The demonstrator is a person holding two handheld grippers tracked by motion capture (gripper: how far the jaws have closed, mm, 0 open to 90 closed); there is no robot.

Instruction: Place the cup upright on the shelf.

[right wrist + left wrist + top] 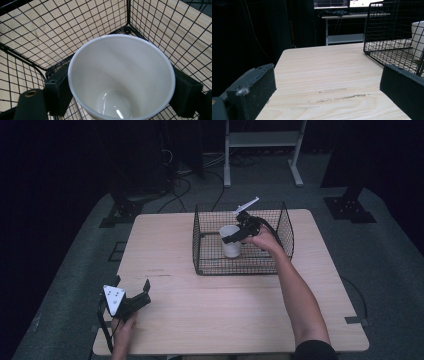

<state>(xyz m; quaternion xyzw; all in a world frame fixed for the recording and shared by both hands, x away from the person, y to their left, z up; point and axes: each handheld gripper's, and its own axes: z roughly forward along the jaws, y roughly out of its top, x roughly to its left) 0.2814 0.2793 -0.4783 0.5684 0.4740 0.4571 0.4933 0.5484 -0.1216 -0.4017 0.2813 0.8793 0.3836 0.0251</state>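
A white cup [230, 241] is seen standing upright inside the wire basket [286, 227], toward its middle-left. Its wall is plain and smooth, tapering slightly toward the base (the rim is the widest part). The inside is empty and glossy, with a faint shine at the bottom. It is flanked on two opposite sides by the right gripper [120, 92].

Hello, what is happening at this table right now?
A person works with a claw in each hand. The right claw has its jaws on either side of a white cup, upright and empty, inside a black wire basket on the wooden table. The left claw rests open near the table's front left corner, holding nothing.
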